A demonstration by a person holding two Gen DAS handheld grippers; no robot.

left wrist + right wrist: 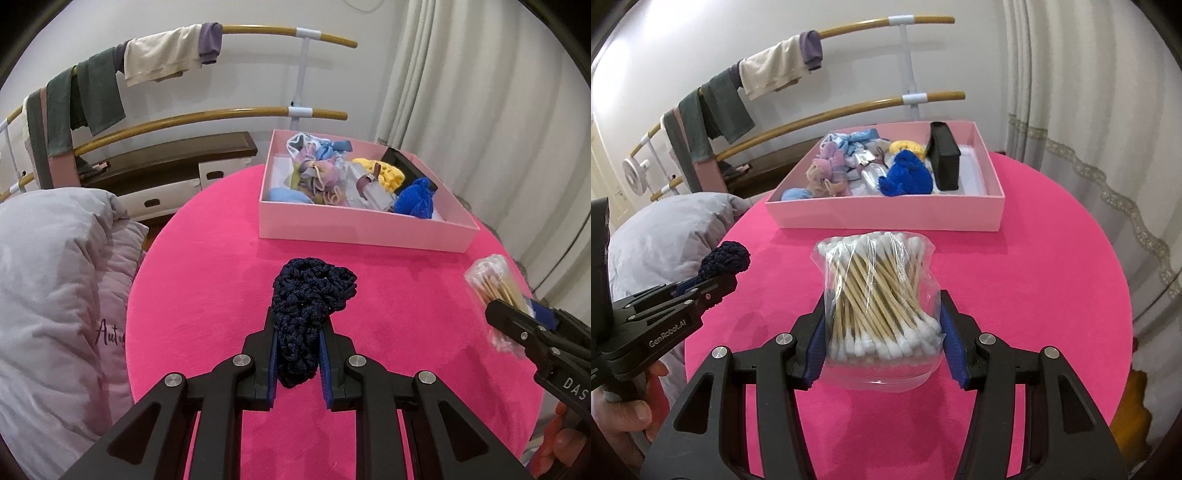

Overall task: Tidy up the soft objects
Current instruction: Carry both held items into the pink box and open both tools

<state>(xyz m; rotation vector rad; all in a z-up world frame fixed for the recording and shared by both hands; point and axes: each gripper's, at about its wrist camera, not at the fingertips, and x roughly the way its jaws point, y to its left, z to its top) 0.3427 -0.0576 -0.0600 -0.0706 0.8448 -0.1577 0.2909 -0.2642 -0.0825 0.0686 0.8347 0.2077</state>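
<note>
My left gripper point(298, 325) is shut on a dark navy crocheted piece point(306, 295), held above the pink round table point(207, 266). It also shows in the right wrist view point(726, 260) at the left. My right gripper point(882, 306) is shut on a clear pack of cotton swabs point(879, 299), which also shows in the left wrist view point(495, 280) at the right edge. A pink box point(354, 225) at the table's far side holds a blue knit item point(415, 199), a yellow knit item point(380, 171), pastel scrunchies point(317, 166) and a black case point(943, 157).
A grey quilt point(55, 277) lies left of the table. A wooden rail rack point(258, 29) with hung cloths stands behind, by a low dark bench point(177, 155). Cream curtains point(480, 92) hang at the right.
</note>
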